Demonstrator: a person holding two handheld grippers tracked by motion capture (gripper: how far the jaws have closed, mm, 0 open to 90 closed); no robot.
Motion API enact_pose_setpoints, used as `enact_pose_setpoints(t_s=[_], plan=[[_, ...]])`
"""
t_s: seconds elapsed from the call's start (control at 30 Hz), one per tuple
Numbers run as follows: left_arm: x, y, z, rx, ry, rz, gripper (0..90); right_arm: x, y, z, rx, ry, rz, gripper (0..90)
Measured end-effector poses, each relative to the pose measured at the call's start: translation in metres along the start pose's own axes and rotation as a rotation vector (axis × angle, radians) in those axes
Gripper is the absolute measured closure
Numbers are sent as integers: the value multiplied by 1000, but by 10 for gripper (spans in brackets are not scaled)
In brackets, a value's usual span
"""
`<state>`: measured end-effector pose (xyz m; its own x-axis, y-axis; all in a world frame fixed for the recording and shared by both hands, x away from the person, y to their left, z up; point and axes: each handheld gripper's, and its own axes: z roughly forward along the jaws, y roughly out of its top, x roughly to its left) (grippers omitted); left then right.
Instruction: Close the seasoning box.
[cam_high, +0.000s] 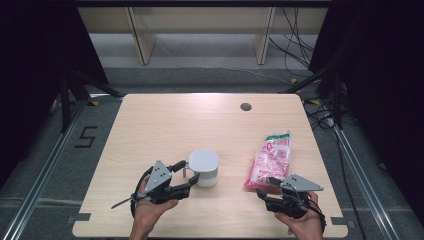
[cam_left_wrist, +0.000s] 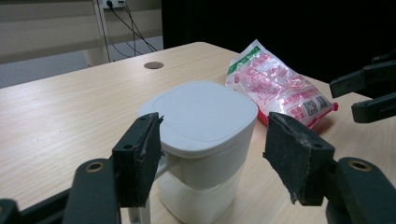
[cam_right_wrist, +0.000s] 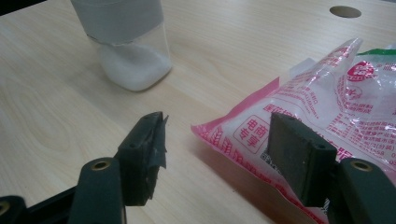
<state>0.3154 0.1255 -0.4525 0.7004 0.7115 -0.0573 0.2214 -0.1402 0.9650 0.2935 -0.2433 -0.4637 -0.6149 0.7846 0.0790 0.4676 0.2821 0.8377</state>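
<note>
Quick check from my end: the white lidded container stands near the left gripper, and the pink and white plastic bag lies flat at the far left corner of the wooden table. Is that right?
Not quite. The pink and white plastic bag lies flat on the right side of the wooden table, just ahead of the right gripper, as the high view shows. The white lidded container does stand near the left gripper.

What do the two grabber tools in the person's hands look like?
Both are black, each with two flat jaws faced in rough dark pads. The left gripper and the right gripper each carry a grey three-cornered plate on top. A black cable loops from each. The jaw arms have small brass-ringed holes. No sleeves are in view.
</note>
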Motion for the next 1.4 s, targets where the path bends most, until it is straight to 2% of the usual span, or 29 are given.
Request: enact_pose_setpoints(t_s=[0.07, 0.13, 0.2, 0.23, 0.33, 0.37, 0.4, 0.43, 0.47, 0.5, 0.53, 0.57, 0.6, 0.63, 0.67, 0.7, 0.73, 0.8, 0.83, 0.9, 0.93, 0.97, 1.0, 1.03, 1.33, 1.4], plan=[[0, -2, -1, 8, 0, 19, 339, 0, 0, 0, -2, 1, 0, 375], [-3, -4, -2, 14, 8, -3, 332, 0, -1, 0, 1, 3, -1, 375], [-4, -6, -3, 16, 7, -3, 325, 0, -1, 1, 0, 9, -8, 375], [-3, -7, -2, 5, -1, 19, 323, -2, 0, 1, -3, 5, -27, 375], [-7, -9, -3, 14, 0, 1, 313, -2, -1, 1, -2, 20, -25, 375], [-8, -9, -2, 10, -4, 13, 312, 0, -1, 1, -4, 15, -8, 375], [-9, -10, -3, 14, -1, 5, 309, 0, -2, 1, -4, 15, -5, 375], [-10, -10, -3, 15, 4, 17, 306, -2, -1, 2, -9, 25, -29, 375], [-11, -10, -3, 16, -3, 29, 305, -1, -2, 2, -7, 18, -9, 374], [-13, -11, -3, 19, 4, 15, 304, -1, -2, 2, -6, 16, -4, 374], [-14, -12, -3, 17, 3, 12, 302, -2, -2, 1, 1, 18, -19, 374], [-13, -12, -3, 15, -6, 45, 301, -2, -2, 2, 0, 21, -26, 374], [-17, -13, -4, 16, -2, 20, 300, -2, -2, 2, 2, 20, -31, 374], [-18, -14, -3, 18, -3, 27, 298, -2, -2, 2, 2, 16, -28, 374], [-17, -15, -2, 11, -12, 59, 296, -2, -2, 2, 2, 16, -30, 374], [-20, -16, -3, 24, 1, 34, 293, -2, -3, 2, -5, 19, -28, 375], [-21, -17, -3, 27, 1, 38, 292, -1, -3, 2, -6, 12, -29, 375], [-23, -19, -2, 18, -10, 40, 288, -1, -2, 3, 0, 30, -24, 374], [-25, -21, -2, 18, -10, 29, 286, -1, -2, 3, 0, 30, -24, 374], [-27, -22, -3, 26, -8, 31, 283, 0, -2, 3, -1, 33, -19, 374], [-26, -23, -3, 21, -15, 45, 282, 2, -3, 3, 4, 25, -7, 374], [-26, -23, -4, 31, -16, 56, 279, 0, -2, 3, 0, 29, -26, 374], [-28, -25, -3, 27, -15, 32, 279, 0, -2, 3, 3, 23, -31, 374], [-29, -26, -3, 27, -18, 30, 278, 0, -2, 4, -1, 29, -33, 374], [-37, -33, -3, 64, -17, 47, 271, 1, -2, 3, 8, 28, -34, 373], [-40, -35, -1, 60, -29, 45, 270, 4, -2, 3, 16, 32, -18, 373]])
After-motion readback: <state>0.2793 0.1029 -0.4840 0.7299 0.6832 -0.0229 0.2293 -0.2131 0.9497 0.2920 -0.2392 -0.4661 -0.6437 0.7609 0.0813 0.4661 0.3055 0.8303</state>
